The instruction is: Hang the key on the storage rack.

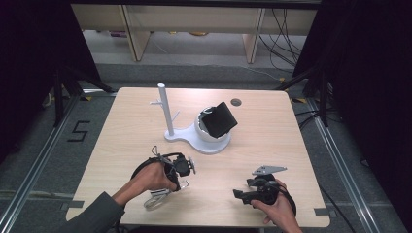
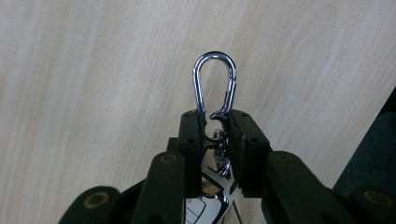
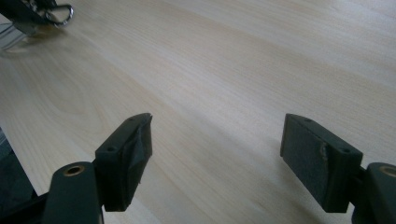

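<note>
Left gripper (image 2: 215,126) clamped on chrome carabiner (image 2: 215,84), loop protruding above wooden table (image 2: 93,70); visible close up in left gripper view. Right gripper (image 3: 217,149) jaws apart, holding nothing, near table edge.

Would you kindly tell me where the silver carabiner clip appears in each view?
High view: carabiner clip low left, under the left claw.
Left gripper view: centre, clamped between the jaws, loop upward.
Right gripper view: top-left corner.
Shared landmark: the pale wooden table.
</note>
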`<act>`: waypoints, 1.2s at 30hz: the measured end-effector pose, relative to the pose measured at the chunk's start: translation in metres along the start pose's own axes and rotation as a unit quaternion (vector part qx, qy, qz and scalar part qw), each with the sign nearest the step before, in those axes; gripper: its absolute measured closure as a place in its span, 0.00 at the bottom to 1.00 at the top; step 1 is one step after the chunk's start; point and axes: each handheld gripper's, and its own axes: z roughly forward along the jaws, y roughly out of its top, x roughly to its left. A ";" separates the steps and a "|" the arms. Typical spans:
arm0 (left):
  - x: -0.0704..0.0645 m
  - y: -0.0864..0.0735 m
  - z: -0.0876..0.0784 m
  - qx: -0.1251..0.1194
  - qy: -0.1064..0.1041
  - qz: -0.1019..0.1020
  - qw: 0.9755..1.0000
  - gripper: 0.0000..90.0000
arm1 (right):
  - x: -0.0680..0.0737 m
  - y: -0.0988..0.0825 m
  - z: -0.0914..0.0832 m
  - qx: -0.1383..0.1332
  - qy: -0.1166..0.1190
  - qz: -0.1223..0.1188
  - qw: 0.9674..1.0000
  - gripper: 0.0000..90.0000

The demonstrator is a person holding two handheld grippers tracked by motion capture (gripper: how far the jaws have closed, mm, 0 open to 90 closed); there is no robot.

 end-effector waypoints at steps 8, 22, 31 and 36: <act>0.018 -0.013 -0.034 -0.025 0.015 -0.025 0.999 0.83 | -0.002 0.000 -0.001 0.011 -0.001 -0.007 1.000 0.29; 0.058 -0.039 -0.084 -0.050 0.028 -0.078 0.995 0.84 | -0.004 -0.001 0.003 0.005 0.006 0.008 1.000 0.29; 0.081 -0.049 -0.114 -0.055 0.044 -0.113 0.991 0.84 | -0.006 -0.001 0.001 0.011 0.003 0.003 1.000 0.29; 0.094 -0.054 -0.127 -0.058 0.051 -0.133 0.988 0.84 | -0.005 0.000 0.000 0.016 0.004 0.003 1.000 0.29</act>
